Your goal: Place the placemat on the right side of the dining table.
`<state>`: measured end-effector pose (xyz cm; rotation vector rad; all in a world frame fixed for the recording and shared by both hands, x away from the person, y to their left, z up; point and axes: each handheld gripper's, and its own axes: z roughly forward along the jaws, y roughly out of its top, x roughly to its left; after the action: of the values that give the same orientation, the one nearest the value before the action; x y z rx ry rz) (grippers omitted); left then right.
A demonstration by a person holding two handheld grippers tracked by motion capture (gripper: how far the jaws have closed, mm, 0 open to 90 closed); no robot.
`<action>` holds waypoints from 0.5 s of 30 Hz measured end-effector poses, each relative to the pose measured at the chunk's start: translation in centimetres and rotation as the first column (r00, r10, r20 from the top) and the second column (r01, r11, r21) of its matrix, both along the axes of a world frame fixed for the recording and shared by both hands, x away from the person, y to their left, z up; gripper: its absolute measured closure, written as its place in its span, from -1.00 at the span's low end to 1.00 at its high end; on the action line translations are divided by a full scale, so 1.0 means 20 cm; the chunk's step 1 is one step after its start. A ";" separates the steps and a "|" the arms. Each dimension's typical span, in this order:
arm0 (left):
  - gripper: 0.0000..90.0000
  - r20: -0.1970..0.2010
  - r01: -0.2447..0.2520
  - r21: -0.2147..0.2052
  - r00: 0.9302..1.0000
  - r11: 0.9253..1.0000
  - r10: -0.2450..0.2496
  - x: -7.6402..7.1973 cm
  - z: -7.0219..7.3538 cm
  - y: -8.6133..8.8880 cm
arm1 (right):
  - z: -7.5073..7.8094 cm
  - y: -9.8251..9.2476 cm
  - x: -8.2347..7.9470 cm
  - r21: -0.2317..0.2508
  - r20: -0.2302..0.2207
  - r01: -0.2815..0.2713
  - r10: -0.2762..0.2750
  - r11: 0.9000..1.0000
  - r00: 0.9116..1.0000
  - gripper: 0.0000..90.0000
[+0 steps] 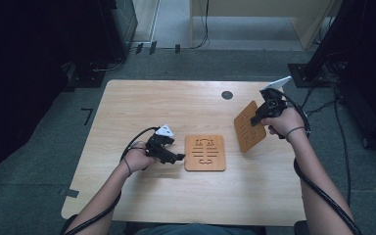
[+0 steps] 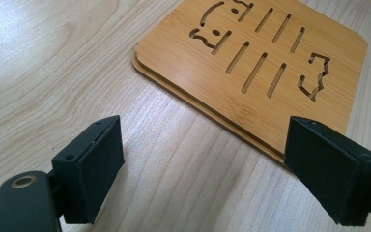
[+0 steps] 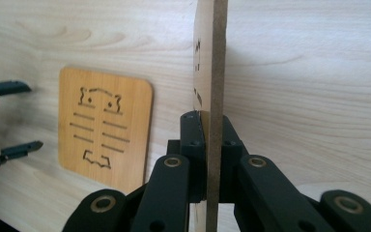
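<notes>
Trivets of cut-out bamboo are on the light wooden table (image 1: 142,105). The flat trivet (image 1: 204,152) lies near the middle of the table, closer to the near edge, with slots and animal shapes cut through it; in the left gripper view it appears to be two boards stacked, one edge showing beneath the other. The raised trivet (image 1: 249,126) is toward the right edge, lifted and tilted. The right tongs (image 1: 257,119) are closed on its edge; in the right gripper view the board (image 3: 212,87) stands edge-on between the two jaws, pinched from both sides. The left tongs (image 1: 177,157) sit just beside the flat trivet's left edge, low over the table, jaws spread wide and holding nothing; in the left gripper view the right-hand jaw overlaps the near corner of the trivet (image 2: 265,63). A dark round grommet (image 1: 227,95) sits near the far edge.
</notes>
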<state>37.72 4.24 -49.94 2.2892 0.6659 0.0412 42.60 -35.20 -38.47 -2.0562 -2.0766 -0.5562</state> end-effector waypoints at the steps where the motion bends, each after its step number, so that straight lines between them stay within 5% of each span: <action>1: -0.70 0.000 0.000 0.000 1.000 1.000 0.000 0.00 0.00 0.00 | 0.00 0.00 0.00 0.000 0.000 0.000 0.000 1.000 1.000 0.94; 6: -0.70 0.001 0.002 0.001 1.000 1.000 -0.002 0.00 0.00 0.00 | -0.01 -0.08 0.03 0.006 0.025 0.052 -0.052 0.999 0.998 0.94; 15: -0.70 0.003 0.004 0.002 1.000 1.000 -0.004 0.00 0.00 0.00 | -0.01 -0.13 0.08 -0.016 0.005 0.092 -0.092 0.996 0.996 0.94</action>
<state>37.69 4.14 -49.99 2.2914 0.6602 0.0438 44.22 -37.83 -38.69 -2.1701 -2.0034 -0.5598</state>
